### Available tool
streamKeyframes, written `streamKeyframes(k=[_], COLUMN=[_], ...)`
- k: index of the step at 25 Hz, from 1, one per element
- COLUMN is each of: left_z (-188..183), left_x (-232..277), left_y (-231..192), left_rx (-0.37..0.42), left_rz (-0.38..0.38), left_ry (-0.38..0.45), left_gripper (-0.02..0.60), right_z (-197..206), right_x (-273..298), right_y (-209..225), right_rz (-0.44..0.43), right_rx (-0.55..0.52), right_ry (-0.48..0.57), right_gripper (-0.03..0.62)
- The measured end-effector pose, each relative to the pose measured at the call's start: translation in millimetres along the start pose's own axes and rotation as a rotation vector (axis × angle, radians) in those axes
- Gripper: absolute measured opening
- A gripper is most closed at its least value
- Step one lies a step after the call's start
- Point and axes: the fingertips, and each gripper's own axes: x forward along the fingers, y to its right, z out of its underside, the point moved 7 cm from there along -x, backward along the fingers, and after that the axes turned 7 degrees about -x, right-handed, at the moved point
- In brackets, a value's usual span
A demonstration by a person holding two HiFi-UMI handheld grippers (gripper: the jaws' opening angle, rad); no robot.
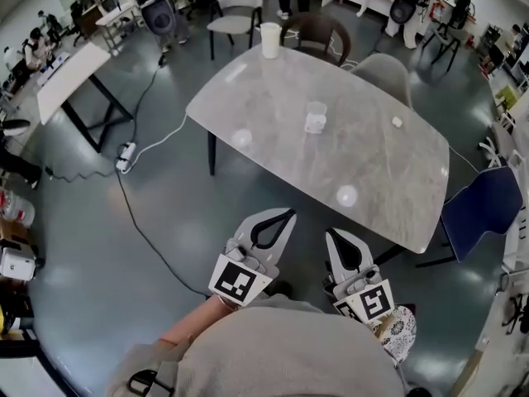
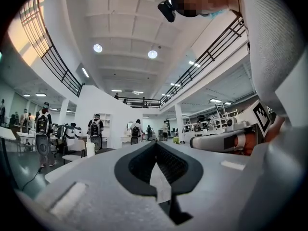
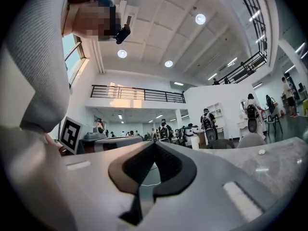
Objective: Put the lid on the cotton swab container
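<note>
On the grey marble table (image 1: 388, 168) a small clear container (image 1: 315, 117) with white contents stands near the middle. Two pale round discs lie on the tabletop, one (image 1: 346, 195) near the front edge and one (image 1: 241, 137) at the left; which is the lid I cannot tell. My left gripper (image 1: 286, 215) and right gripper (image 1: 333, 234) are held side by side short of the table's near edge, over the floor, both shut and empty. The left gripper view (image 2: 156, 144) and the right gripper view (image 3: 155, 143) show closed jaws pointing level across the room.
A white cup (image 1: 270, 40) stands at the table's far edge and a small white piece (image 1: 397, 122) lies at its right. Chairs (image 1: 318, 35) stand behind the table, a blue chair (image 1: 483, 205) to the right. A cable and power strip (image 1: 126, 155) lie on the floor at the left.
</note>
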Motion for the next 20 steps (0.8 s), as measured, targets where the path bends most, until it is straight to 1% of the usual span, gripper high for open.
streamKeyframes(k=[4, 10, 14, 17, 20], left_z=[2, 1, 4, 10, 10], left_x=[4, 16, 14, 12, 14], left_y=[-9, -7, -3, -2, -11], left_rx=[-0.008, -0.024, -0.029, -0.027, -0.015], left_rz=[-0.012, -0.032, -0.064, -0.077, -0.087], left_ry=[-0.019, -0.002, 0.002, -0.017, -0.024], left_gripper=[-0.008, -0.008, -0.008, -0.008, -0.008], right_z=[-2, -1, 1, 5, 9], right_x=[13, 12, 11, 10, 14], right_y=[3, 14, 20, 23, 28], right_rz=[-0.016, -0.045, -0.066, -0.078, -0.072], right_rx=[0.010, 0.009, -0.034, -0.018, 0.004], right_ry=[0.004, 0.000, 0.020, 0.014, -0.018], right_gripper=[0.000, 0.000, 0.000, 0.000, 0.000])
